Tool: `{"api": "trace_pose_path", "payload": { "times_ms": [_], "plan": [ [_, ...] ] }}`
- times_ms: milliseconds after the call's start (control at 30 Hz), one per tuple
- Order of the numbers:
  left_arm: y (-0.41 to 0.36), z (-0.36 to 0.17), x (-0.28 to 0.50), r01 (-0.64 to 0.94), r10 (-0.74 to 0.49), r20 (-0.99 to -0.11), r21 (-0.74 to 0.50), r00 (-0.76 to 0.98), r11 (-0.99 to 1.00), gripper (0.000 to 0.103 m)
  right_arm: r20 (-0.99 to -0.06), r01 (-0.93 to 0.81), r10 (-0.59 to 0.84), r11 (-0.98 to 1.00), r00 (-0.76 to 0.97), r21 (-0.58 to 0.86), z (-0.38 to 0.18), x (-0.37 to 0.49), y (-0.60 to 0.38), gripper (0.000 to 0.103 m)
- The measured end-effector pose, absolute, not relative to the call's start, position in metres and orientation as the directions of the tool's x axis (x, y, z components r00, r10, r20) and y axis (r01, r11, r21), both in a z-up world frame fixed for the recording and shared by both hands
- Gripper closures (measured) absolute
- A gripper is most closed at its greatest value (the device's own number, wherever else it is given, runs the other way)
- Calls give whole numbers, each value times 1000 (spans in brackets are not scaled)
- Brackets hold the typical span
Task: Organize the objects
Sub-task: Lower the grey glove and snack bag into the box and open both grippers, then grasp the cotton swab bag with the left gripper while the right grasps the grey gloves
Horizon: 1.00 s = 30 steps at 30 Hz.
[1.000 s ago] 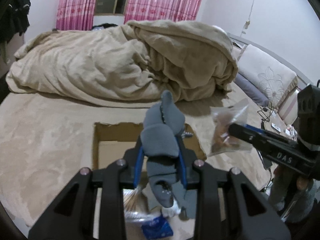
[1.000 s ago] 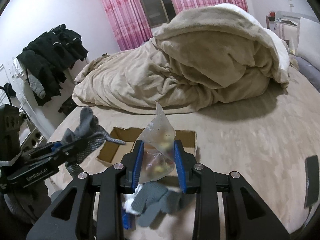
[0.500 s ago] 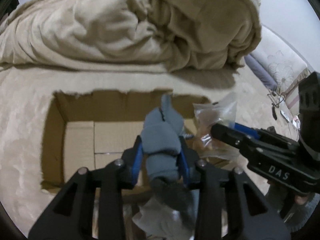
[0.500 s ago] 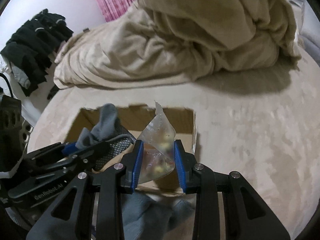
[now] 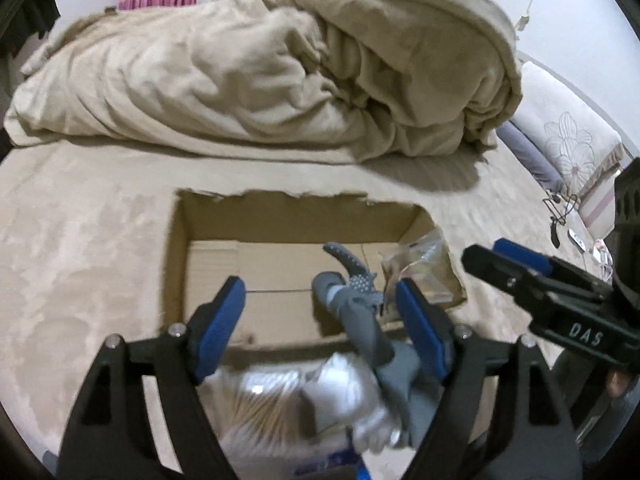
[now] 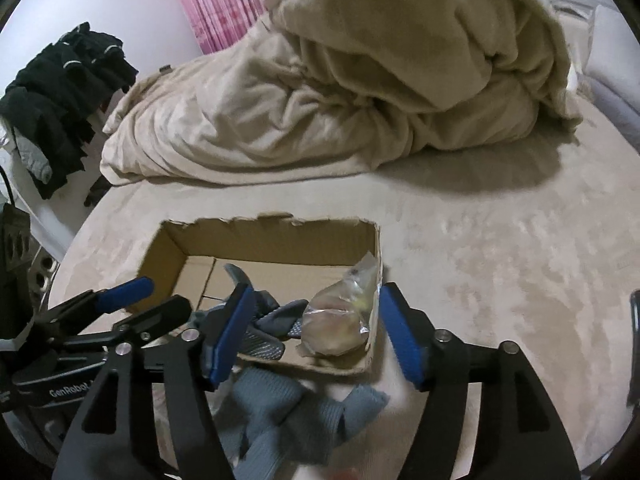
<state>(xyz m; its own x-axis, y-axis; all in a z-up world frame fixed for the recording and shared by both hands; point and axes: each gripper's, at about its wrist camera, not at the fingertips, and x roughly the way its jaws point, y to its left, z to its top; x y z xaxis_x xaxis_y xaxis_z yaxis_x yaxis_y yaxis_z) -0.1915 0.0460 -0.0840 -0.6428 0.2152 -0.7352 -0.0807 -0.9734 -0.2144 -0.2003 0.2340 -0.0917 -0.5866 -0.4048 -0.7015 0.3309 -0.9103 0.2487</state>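
A: The left gripper (image 5: 320, 320) jaws have just opened. The grey glove (image 5: 356, 304) drops into the cardboard box (image 5: 176, 264).

B: The right gripper (image 6: 314, 330) has parted too, freeing the snack bag (image 6: 340, 320) against the box's right wall. Both deliveries look done.

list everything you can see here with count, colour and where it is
cardboard box: 1, brown, open, on the bed
gloves: grey, dotted palms, in the box; count unclear
snack bag: 1, clear, in the box's right corner
gloves outside the box: grey, in front of the box
blanket: 1, beige, heaped behind the box
curtains: pink, far wall
dark clothes: black, hanging at left
left hand-held gripper: black, blue pads, open
right hand-held gripper: same, open
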Motion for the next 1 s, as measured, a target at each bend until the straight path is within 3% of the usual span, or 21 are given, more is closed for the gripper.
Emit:
{"api": "trace_pose_path", "payload": {
  "times_ms": [133,533,767,1000],
  "plan": [
    [37,-61,-165,-79,194,-705,-193,-682,-978,15,-674,345,-405,-910,-618,231,-73,-181,238,20],
    [9,-6,-86,-63,161,-629,-175,-761,-983,6,-617,361,-415,-907,-669,218,-28,-124,252,19],
    [2,-22,-68,-27,145,-655,-187,-741,-982,6,-602,373,-424,-902,-677,216,-18,-98,255,19],
    [2,-61,-73,16,117,-719,-176,-685,-984,6,-642,371,-426,-900,-638,228,-43,-94,255,19]
  ]
}}
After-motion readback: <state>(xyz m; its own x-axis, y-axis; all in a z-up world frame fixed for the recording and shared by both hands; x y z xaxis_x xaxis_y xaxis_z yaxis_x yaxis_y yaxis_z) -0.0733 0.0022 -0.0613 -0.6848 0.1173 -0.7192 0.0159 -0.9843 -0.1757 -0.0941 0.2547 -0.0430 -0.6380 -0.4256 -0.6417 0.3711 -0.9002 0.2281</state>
